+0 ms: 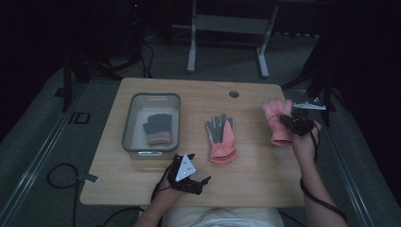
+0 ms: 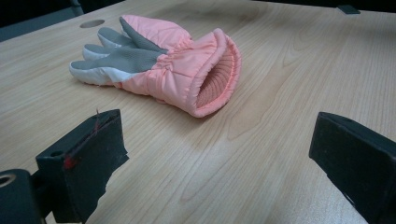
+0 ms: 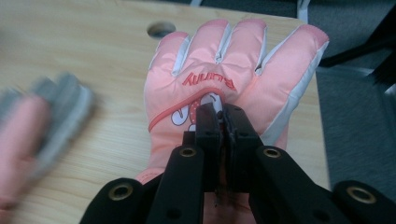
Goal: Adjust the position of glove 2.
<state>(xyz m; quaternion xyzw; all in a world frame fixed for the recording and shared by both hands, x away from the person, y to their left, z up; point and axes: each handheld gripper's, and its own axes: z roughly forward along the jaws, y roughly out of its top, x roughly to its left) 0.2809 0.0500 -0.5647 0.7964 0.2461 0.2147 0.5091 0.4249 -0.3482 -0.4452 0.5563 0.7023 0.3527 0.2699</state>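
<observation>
At the left of the tabletop [image 1: 142,182] stands a clear bin [image 1: 128,124] with one dark-palmed glove [image 1: 157,128] already lying inside it. Near the front edge, the left gripper [image 1: 191,182] hovers low with its jaws spread wide and nothing between them, aimed at the middle glove [image 2: 163,65], which lies palm up on the wood just right of the bin. At the right edge, the right gripper [image 3: 223,121] is clenched on the back of the pink glove [image 3: 233,84], pinching a fold of its padded fabric below the stitched lettering, with the fingers pointing to the far side. These gloves look light, soft and puffy, so they should droop and fold rather than hold shape when lifted; the smooth shell may slide between the pads if only a thin fold is caught. The ribbed cuff [image 2: 212,81] of the middle glove looks the surest spot to take hold, being thick and less slippery.
</observation>
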